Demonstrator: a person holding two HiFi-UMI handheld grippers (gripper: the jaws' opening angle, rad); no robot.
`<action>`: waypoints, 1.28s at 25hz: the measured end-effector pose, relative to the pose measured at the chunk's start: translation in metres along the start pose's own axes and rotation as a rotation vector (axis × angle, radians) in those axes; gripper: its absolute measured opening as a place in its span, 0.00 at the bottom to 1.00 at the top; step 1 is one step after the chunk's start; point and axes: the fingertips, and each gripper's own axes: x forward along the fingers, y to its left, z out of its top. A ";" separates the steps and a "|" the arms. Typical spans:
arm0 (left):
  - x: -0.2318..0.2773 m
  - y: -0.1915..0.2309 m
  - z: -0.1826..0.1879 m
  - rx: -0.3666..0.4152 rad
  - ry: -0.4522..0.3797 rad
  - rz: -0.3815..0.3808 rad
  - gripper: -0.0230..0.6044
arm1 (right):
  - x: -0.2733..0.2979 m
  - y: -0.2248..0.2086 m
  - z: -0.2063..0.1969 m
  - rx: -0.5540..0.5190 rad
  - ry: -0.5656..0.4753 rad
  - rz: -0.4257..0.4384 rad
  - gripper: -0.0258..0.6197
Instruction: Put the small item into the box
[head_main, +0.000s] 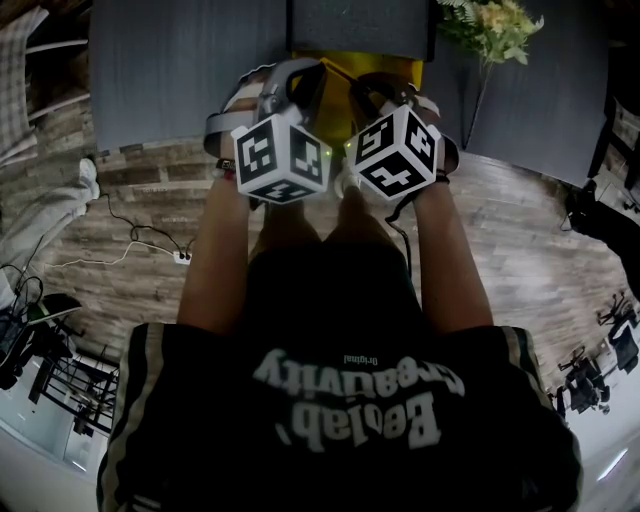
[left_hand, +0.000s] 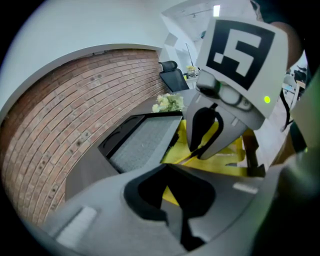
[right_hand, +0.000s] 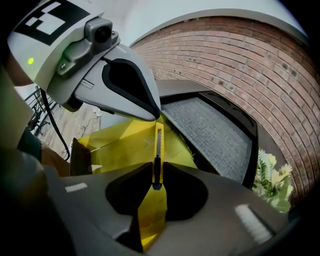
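Yellow plastic utility knife with black slider (right_hand: 158, 150): clamped lengthwise between the jaws of the right gripper (right_hand: 156, 189), tip pointing out over the open yellow cardboard box (right_hand: 115, 147). It is not yet inside. The jaws are partly closed, with the pads pressing the sides of the handle. Left gripper (left_hand: 180, 202): jaws pressed together, apparently nipping a box flap. Judged purpose: keeps the opening wide and the box steady for the drop.
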 end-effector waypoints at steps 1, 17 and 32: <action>0.000 0.000 0.000 -0.001 0.001 -0.001 0.04 | 0.001 0.001 -0.001 -0.002 0.005 0.001 0.15; -0.001 0.004 -0.009 -0.012 0.005 0.003 0.04 | 0.012 0.004 -0.008 -0.044 0.096 -0.006 0.15; 0.000 0.008 -0.012 -0.013 0.004 0.003 0.04 | 0.019 0.010 -0.008 -0.065 0.152 0.033 0.15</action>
